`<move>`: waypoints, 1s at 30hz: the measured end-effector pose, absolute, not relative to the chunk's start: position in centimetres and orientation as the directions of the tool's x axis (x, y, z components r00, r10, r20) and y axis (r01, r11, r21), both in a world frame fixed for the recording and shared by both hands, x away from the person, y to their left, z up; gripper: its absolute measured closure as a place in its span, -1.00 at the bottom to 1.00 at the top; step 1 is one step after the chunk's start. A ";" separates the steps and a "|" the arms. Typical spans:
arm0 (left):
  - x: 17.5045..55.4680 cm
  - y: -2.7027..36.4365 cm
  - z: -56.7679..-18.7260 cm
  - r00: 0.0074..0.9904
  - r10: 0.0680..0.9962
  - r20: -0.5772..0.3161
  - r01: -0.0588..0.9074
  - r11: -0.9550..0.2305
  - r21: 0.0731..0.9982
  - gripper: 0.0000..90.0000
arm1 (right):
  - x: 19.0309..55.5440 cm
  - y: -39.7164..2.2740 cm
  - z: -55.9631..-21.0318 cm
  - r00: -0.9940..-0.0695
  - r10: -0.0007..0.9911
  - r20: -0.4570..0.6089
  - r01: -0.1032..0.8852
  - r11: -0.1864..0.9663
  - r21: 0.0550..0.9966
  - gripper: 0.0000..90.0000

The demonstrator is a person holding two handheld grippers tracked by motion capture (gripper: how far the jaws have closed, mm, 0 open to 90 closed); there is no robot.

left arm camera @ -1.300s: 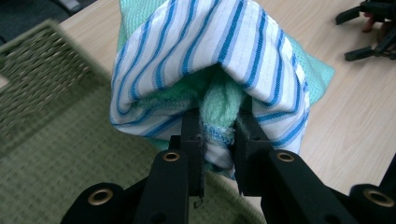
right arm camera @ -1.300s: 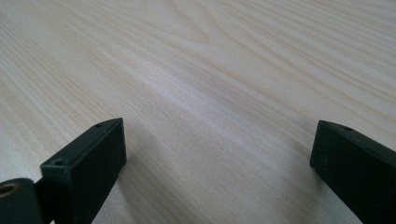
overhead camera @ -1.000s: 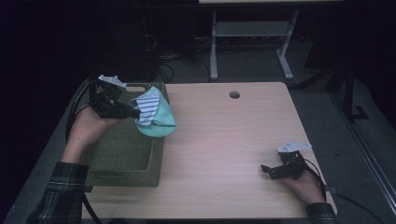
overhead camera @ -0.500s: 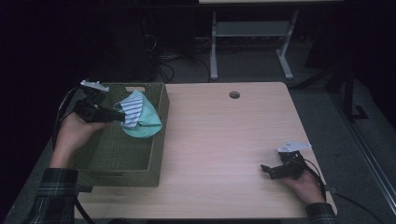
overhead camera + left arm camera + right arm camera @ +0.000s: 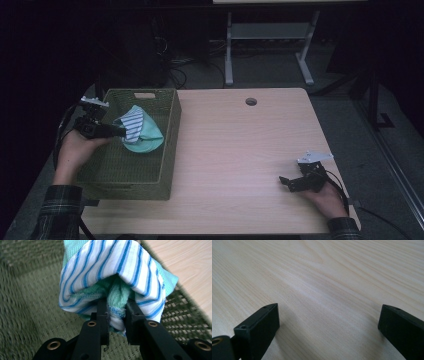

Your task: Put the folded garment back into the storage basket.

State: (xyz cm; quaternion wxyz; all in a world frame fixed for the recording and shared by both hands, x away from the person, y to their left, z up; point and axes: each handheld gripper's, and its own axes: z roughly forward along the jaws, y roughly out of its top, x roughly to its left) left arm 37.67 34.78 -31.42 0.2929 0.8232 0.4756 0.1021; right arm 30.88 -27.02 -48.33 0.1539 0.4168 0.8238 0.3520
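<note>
No writing or label can be read anywhere. One bundle of mint-green knit cloth wrapped in blue-and-white striped fabric [image 5: 112, 277] hangs over the one olive-green woven basket [image 5: 170, 145] at the table's left. The left gripper [image 5: 120, 131] has its jaws clamped tight on the bundle's gathered edge, hiding how the cloth folds. The right gripper [image 5: 328, 322], near right on the pale wooden table [image 5: 240, 150], rests with jaws spread wide, holding nothing; both tips are cut off.
</note>
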 end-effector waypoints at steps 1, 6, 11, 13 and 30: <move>37.7 34.9 -31.7 0.525 0.844 -0.114 0.726 -0.374 0.577 0.68 | 30.9 -27.0 -48.3 -0.605 0.795 0.040 0.578 0.405 0.708 -0.93; 37.9 35.1 -33.4 0.521 0.844 -0.127 0.737 -0.369 0.566 0.68 | 30.9 -27.0 -48.3 -0.605 0.795 0.040 0.578 0.405 0.709 -0.93; 38.0 34.9 -34.6 0.524 0.842 -0.130 0.737 -0.371 0.565 0.68 | 30.9 -27.0 -48.3 -0.606 0.795 0.039 0.578 0.406 0.708 -0.93; 38.1 34.7 -35.1 0.526 0.842 -0.120 0.736 -0.380 0.560 0.68 | 30.9 -27.0 -48.3 -0.606 0.795 0.039 0.578 0.406 0.708 -0.93; 38.8 34.5 -39.1 0.515 0.849 -0.120 0.763 -0.390 0.515 0.67 | 30.9 -27.0 -48.3 -0.606 0.795 0.038 0.577 0.406 0.709 -0.93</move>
